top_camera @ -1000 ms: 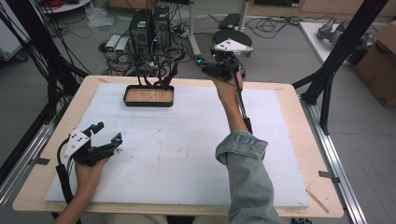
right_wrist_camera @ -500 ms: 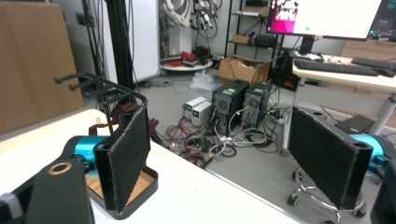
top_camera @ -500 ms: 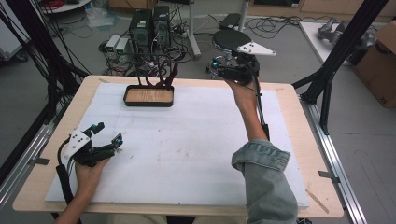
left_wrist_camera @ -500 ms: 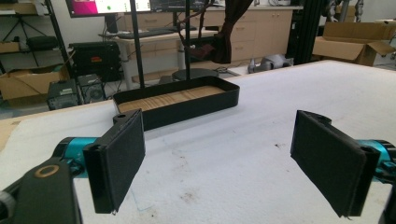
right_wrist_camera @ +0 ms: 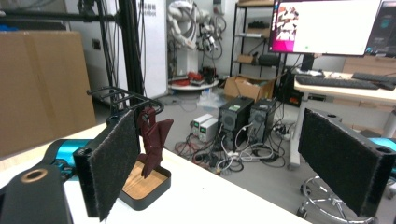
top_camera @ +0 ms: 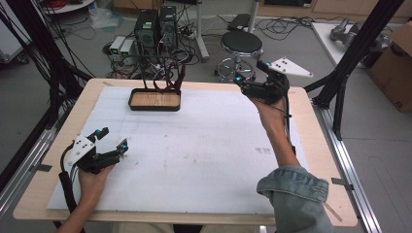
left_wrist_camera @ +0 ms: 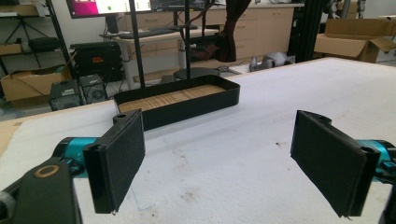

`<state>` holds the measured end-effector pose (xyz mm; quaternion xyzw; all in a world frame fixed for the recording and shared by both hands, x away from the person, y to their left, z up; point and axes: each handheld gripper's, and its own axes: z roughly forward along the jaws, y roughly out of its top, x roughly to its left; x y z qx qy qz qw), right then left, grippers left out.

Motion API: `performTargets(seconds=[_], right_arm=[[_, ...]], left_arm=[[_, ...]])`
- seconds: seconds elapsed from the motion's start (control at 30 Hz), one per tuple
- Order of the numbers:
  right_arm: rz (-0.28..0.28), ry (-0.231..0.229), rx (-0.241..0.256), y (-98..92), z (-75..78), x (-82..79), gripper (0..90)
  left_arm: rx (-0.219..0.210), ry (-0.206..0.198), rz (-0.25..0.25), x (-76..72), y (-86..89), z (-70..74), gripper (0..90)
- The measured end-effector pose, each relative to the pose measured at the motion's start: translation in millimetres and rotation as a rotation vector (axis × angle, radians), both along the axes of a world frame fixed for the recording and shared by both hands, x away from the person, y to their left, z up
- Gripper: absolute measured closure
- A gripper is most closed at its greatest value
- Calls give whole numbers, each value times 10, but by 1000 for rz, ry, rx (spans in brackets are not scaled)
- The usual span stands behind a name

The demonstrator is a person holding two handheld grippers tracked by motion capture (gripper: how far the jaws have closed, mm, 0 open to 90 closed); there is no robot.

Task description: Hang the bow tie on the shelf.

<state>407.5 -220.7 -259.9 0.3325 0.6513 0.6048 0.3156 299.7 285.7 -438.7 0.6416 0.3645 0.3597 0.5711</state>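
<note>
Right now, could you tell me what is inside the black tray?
The black tray shows a bare wooden floor and stand posts rising from it. Dark red fabric hangs above it, hiding a little.

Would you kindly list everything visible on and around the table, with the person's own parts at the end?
tray: one, black with a wooden floor, far left of the table
rack: one, black, rising from the tray
dark red cloth: one, hanging on the rack
white mat: one, covering the wooden table
stool: one, black seat, on the floor beyond the table
computer towers: two, black, on the floor
left gripper: open, near left of the mat
right gripper: open, raised at the far right edge
</note>
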Motion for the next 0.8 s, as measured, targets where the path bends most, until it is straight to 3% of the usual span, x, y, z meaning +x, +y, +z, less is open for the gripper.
performTargets(seconds=[0.17, 0.43, 0.8], right_arm=[[-25, -19, 15, -142, -81, -211, 120], [-35, -59, -9, -316, -307, -530, 119], [-63, -61, -23, -496, -632, -866, 119]], left_arm=[[5, -2, 3, 2, -8, -1, 181], [8, -2, 4, 0, -11, -1, 180], [16, -3, 6, -3, -19, -1, 180]])
